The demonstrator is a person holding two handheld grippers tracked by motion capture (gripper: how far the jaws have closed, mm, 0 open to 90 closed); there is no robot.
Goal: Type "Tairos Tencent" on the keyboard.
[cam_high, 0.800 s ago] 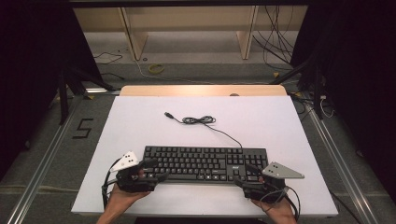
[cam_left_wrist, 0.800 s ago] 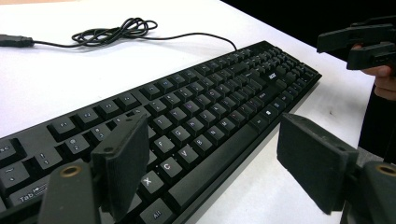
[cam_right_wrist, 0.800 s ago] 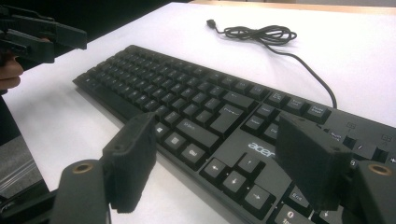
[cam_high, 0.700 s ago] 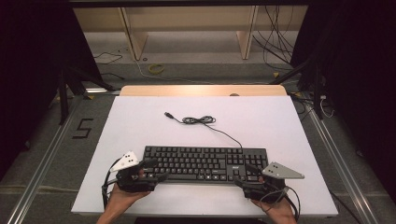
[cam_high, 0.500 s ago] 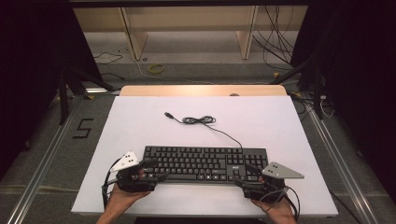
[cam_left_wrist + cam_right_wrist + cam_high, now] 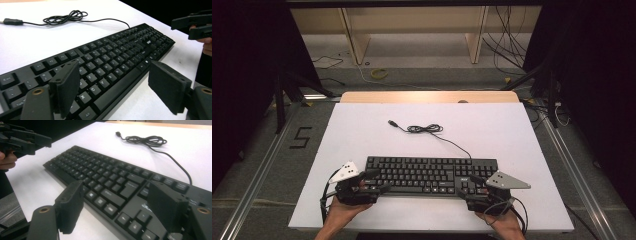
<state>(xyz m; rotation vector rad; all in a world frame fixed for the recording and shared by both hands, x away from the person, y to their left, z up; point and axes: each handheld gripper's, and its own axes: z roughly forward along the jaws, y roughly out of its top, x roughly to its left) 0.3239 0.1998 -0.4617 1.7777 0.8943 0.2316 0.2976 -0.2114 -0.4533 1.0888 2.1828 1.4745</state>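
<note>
Hovering at the near-left corner of the black keyboard, the left gripper has its jaws spread wide, one over the keys by the corner, the other out past the front edge above the white tabletop. In the left gripper view the pads are clearly apart from the keyboard, pressing on nothing. A hand comes in from the bottom edge behind it, with the pale three-cornered plate on top.

At the opposite end the right gripper sits the same way, jaws as wide as they go, straddling the near-right corner by the number pad. Its own view shows one jaw over the keys and the other off the front edge, with nothing clamped. The grey plate rides on top, and the other hand holds it from below.

Between them the keyboard lies flat near the front edge of the table, its long side square to the person. Its thin black cable runs from the back right of the keyboard toward the middle of the table, bunched into a loose coil, and ends in a USB plug lying free on the white surface.
</note>
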